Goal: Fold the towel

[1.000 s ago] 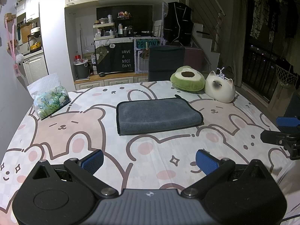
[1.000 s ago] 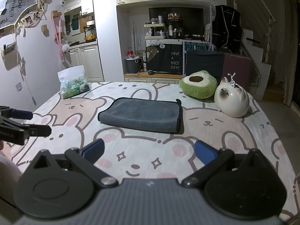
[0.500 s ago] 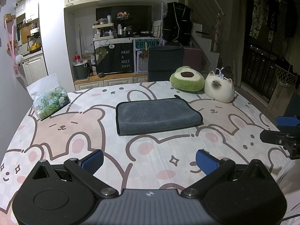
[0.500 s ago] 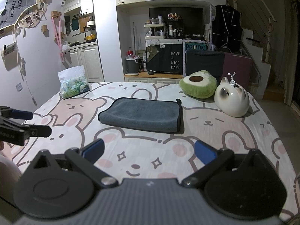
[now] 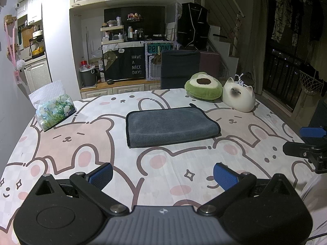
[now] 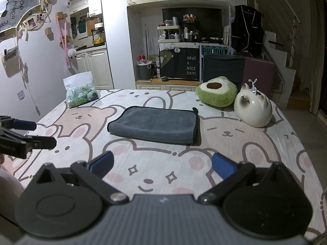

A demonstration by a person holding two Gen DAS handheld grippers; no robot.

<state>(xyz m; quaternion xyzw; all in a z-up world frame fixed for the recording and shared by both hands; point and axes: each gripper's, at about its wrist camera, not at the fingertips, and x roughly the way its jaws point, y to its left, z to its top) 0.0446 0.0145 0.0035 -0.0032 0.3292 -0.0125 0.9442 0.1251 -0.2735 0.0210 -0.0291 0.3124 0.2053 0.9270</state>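
Observation:
A grey towel (image 5: 170, 125) lies folded flat in the middle of the table, on a bear-print cloth (image 5: 81, 143). It also shows in the right wrist view (image 6: 155, 124). My left gripper (image 5: 162, 175) is open and empty, held above the table's near edge, well short of the towel. My right gripper (image 6: 162, 164) is open and empty too, at the near edge to the right. Each gripper shows at the side of the other's view: the right gripper (image 5: 306, 143) and the left gripper (image 6: 26, 134).
A green avocado cushion (image 5: 203, 85) and a white cat-shaped ornament (image 5: 239, 97) stand at the back right. A tissue pack (image 5: 54, 109) lies at the back left. A dark chair (image 5: 179, 67) stands behind the table.

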